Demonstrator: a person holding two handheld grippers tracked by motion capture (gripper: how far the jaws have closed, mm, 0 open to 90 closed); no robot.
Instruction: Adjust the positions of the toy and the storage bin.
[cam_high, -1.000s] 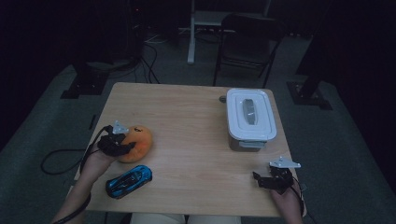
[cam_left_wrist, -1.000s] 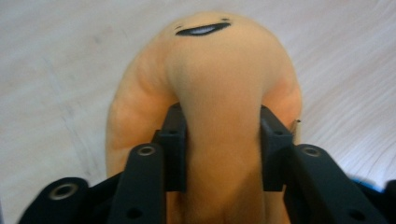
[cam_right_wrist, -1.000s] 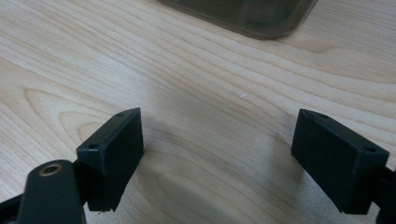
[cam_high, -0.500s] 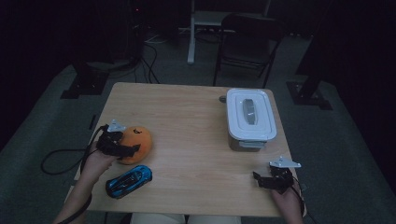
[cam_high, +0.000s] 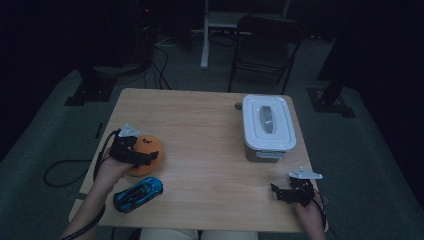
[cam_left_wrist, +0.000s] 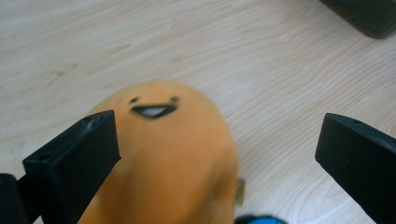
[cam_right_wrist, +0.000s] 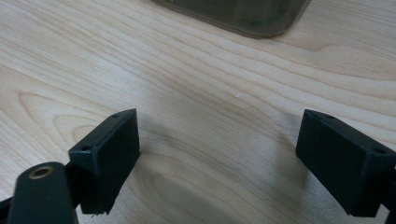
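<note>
Two spread jaws of the left gripper (cam_left_wrist: 217, 154), just opened, flank the round orange plush toy (cam_left_wrist: 168, 154), seemingly untouched; right gripper (cam_right_wrist: 217, 163) gapes empty, well apart.

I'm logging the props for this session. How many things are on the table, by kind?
Orange plush toy with a face: 1
Blue toy car: 1
Lidded white container: 1
Total: 3
</note>
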